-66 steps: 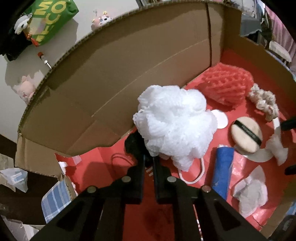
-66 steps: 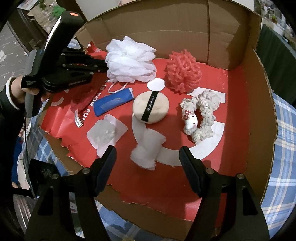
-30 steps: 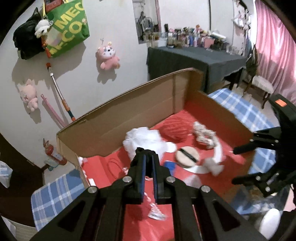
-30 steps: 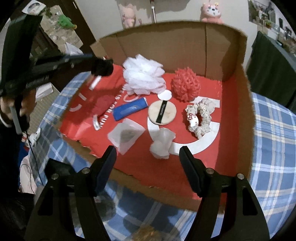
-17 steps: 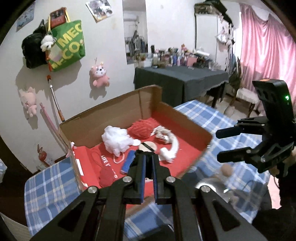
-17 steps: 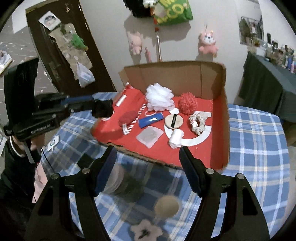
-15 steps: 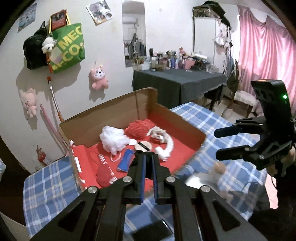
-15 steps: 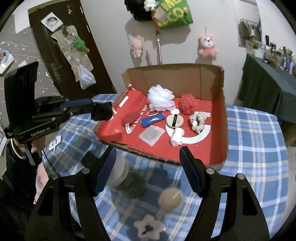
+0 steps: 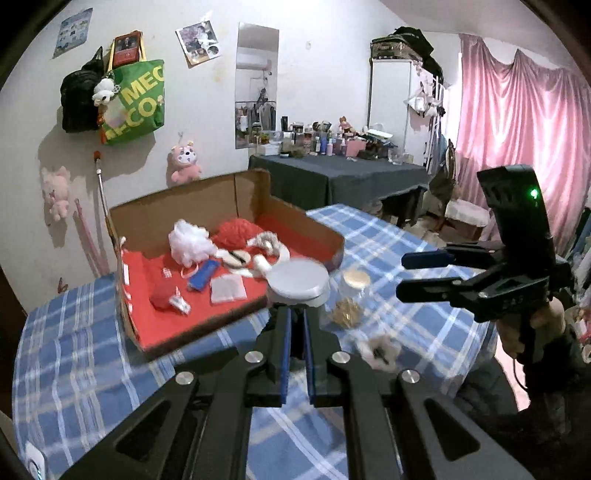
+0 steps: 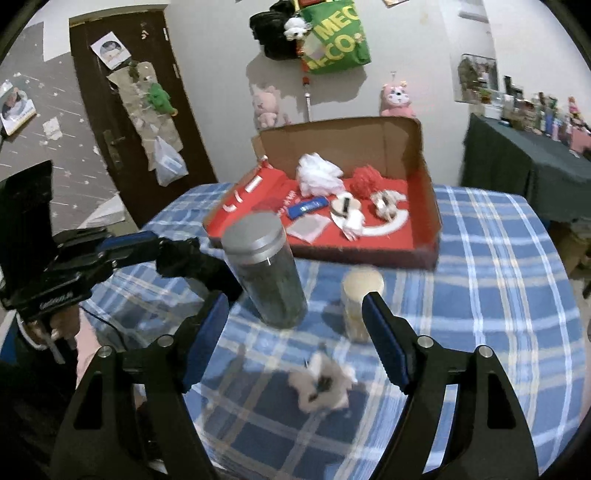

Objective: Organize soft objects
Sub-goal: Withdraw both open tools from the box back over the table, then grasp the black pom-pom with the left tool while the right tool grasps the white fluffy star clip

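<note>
While above the checked table (image 10: 480, 258), left claw (image 9: 294, 321) closed and empty, right claw (image 10: 295, 314) open.

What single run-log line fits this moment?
left tongs: shut, empty | right tongs: open, empty | white mesh bath puff: in red-lined cardboard box

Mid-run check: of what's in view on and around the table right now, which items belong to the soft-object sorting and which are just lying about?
Part of the job:
- cardboard box
- white bath pouf
- red bath pouf
- powder puff
- scrunchie
- fluffy white item on the checked tablecloth

Just lying about:
- tall dark jar
- small jar
- green tote bag
- pink plush toy on the wall
</note>
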A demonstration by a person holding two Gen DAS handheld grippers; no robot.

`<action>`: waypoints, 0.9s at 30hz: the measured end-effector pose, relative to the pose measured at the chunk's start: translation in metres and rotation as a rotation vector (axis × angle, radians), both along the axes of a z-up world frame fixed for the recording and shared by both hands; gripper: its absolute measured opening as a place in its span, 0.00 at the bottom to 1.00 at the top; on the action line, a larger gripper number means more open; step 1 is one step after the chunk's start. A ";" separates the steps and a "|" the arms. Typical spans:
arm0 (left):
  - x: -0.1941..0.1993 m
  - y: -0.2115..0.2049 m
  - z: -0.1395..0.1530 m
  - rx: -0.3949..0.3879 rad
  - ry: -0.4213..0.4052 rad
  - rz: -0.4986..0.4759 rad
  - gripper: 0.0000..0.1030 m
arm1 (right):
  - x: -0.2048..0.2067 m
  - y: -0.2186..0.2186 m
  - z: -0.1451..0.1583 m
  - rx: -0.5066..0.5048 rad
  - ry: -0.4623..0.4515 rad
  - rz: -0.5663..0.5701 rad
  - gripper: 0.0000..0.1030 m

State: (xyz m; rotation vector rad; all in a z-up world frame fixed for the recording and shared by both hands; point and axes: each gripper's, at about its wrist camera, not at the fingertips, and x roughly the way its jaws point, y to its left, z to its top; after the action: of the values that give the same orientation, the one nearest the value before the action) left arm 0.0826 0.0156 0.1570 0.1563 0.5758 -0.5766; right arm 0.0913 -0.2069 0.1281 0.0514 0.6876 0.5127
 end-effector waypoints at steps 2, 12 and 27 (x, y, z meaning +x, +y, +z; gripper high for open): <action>-0.009 -0.003 -0.015 -0.007 0.004 -0.001 0.07 | -0.008 -0.001 -0.013 0.003 -0.004 -0.018 0.72; -0.027 -0.024 -0.087 0.013 0.015 0.008 0.07 | -0.021 0.004 -0.077 -0.031 0.039 -0.074 0.72; -0.032 -0.023 -0.113 0.013 0.072 0.057 0.44 | -0.025 0.010 -0.098 -0.072 0.056 -0.099 0.73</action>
State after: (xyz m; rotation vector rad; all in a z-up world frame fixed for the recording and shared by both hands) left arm 0.0502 -0.0076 0.0436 0.1312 0.6517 -0.5249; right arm 0.0663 -0.1969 0.0297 0.0322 0.7539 0.3924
